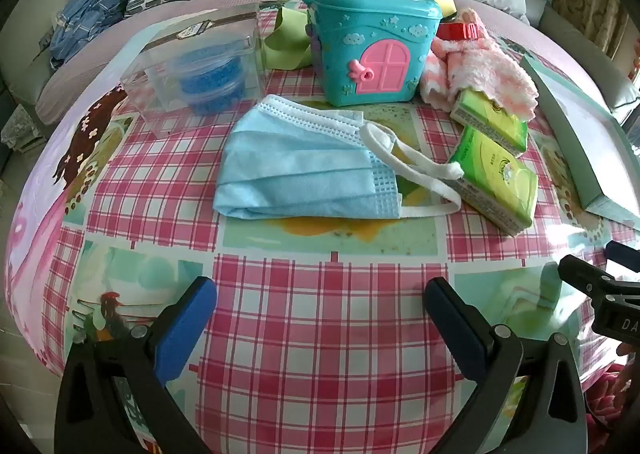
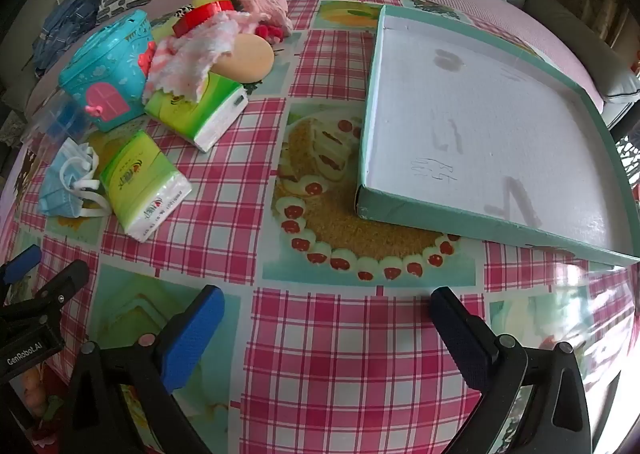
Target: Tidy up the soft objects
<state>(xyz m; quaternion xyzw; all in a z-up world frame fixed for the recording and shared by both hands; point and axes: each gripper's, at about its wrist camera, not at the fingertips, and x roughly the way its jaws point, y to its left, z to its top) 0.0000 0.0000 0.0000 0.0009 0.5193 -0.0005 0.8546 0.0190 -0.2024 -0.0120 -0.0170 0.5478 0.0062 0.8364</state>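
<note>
Centrally, the face mask (image 1: 304,162) lies flat on the checked tablecloth (image 1: 320,334), ear loops touching the nearer of two tissue packs (image 1: 496,190) to its right. Far behind: teal toy house (image 1: 368,50), pink cloth (image 1: 484,66), clear box (image 1: 196,58). Shallow tray (image 2: 480,126) far right, empty. Left gripper (image 1: 320,314) and right gripper (image 2: 326,330) both tilted steeply down above bare cloth, jaws wide apart, holding nothing.
</note>
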